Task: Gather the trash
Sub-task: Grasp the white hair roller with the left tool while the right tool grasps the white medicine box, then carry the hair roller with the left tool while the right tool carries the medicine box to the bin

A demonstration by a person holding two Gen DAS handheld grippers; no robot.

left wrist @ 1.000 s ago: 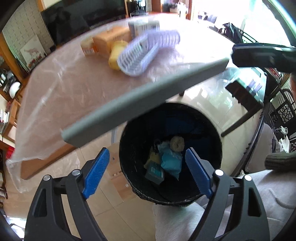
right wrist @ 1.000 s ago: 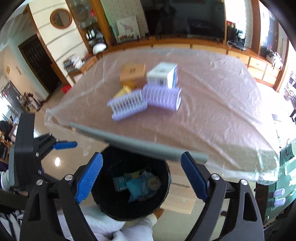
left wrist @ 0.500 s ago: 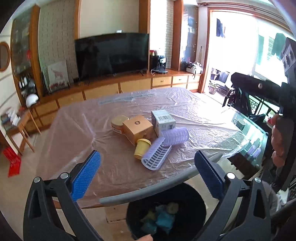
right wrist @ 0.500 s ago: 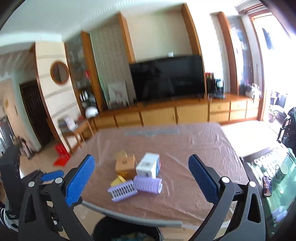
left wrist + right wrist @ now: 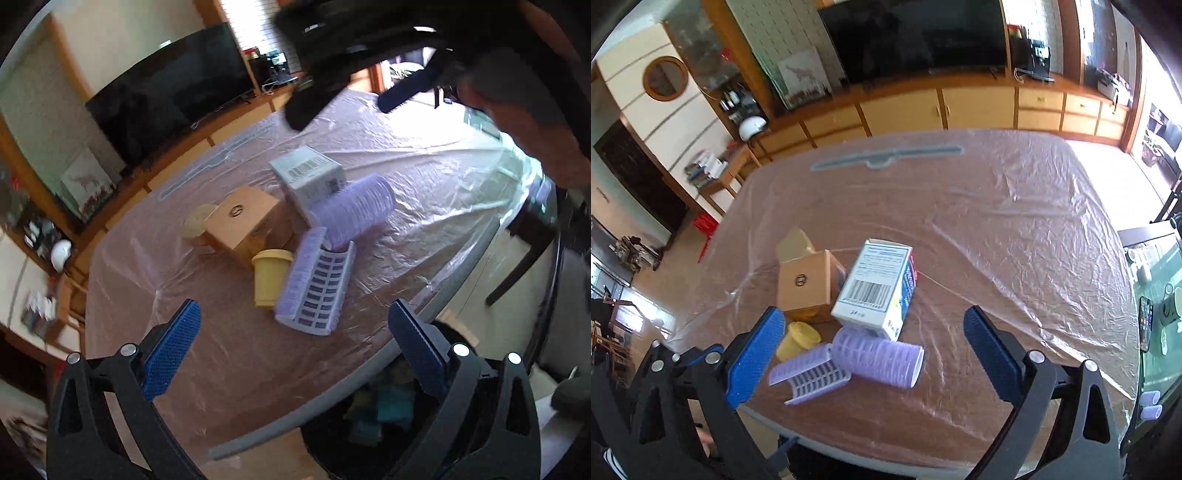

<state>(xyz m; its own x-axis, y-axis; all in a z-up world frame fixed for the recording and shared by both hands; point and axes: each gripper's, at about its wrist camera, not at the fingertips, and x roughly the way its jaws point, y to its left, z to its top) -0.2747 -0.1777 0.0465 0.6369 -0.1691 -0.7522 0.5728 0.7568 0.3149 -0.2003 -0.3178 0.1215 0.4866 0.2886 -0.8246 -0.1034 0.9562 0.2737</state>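
A pile of trash lies on the film-covered table: a purple roller (image 5: pixel 351 210) (image 5: pixel 877 356), a flat purple grid piece (image 5: pixel 316 291) (image 5: pixel 810 374), a yellow cup (image 5: pixel 269 277) (image 5: pixel 799 338), a brown carton (image 5: pixel 243 221) (image 5: pixel 805 286), a white barcode box (image 5: pixel 308 173) (image 5: pixel 875 288) and a pale tub (image 5: pixel 195 221) (image 5: pixel 794 245). My left gripper (image 5: pixel 293 332) hangs open near the table's edge, short of the grid piece. My right gripper (image 5: pixel 873 332) is above the pile; its jaws are closing slightly, and the pads touch nothing. The black bin (image 5: pixel 369 424) holds earlier trash.
The table's grey rim (image 5: pixel 369 373) runs above the bin. A person's hand (image 5: pixel 535 122) and the blurred right tool fill the top of the left wrist view. A TV and low cabinets (image 5: pixel 960 107) stand behind the table, and a glass side table (image 5: pixel 1156 295) is at its right.
Both views swung up from the bin to the table, then came closer and tilted down onto the pile. Both pairs of jaws spread wider. The right tool now hangs over the table.
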